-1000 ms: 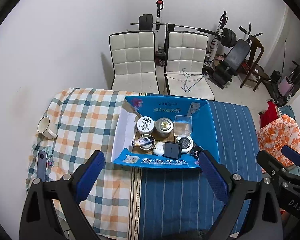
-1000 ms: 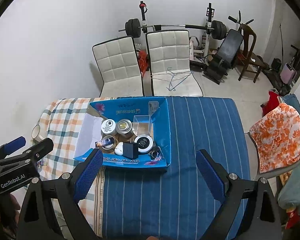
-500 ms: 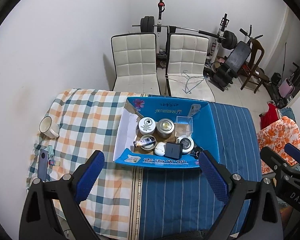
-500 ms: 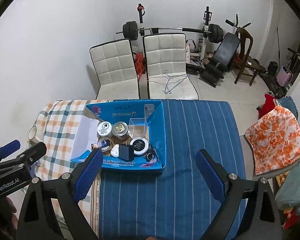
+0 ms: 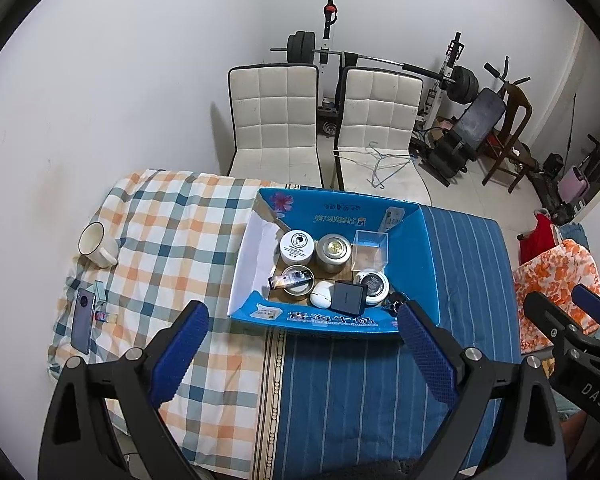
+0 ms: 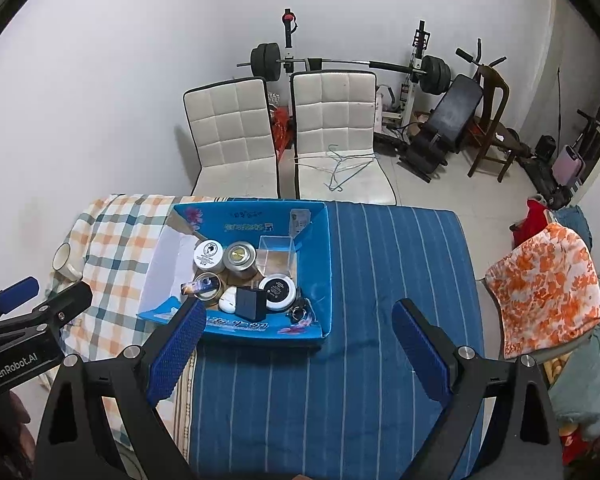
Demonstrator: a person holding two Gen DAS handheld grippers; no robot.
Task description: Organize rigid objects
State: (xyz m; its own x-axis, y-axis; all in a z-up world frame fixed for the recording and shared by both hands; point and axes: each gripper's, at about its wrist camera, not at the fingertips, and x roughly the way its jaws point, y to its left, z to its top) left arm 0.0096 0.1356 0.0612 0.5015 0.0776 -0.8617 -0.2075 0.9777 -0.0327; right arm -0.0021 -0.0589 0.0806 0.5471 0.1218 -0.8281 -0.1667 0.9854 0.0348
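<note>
blue box (image 5: 416, 248) | on the table, across the seam of checked and striped cloths | inside: white-lid jar (image 5: 297, 245), metal tin (image 5: 333, 251), clear cube (image 5: 370, 249), black square case (image 5: 349, 297), white pod (image 5: 321, 300) | left gripper (image 5: 300, 356) and right gripper (image 6: 296, 354) above the box's near wall, jaws spread, holding nothing | mug (image 5: 97, 243) well left of the box

Two white padded chairs (image 5: 276, 120) stand behind the tabletop (image 5: 380, 380). Wire hangers (image 5: 380, 164) lie on the right chair. A barbell rack (image 6: 340, 64) stands against the wall. A mug (image 5: 96, 242) and a phone (image 5: 83, 320) rest on the checked cloth (image 5: 160, 240).
</note>
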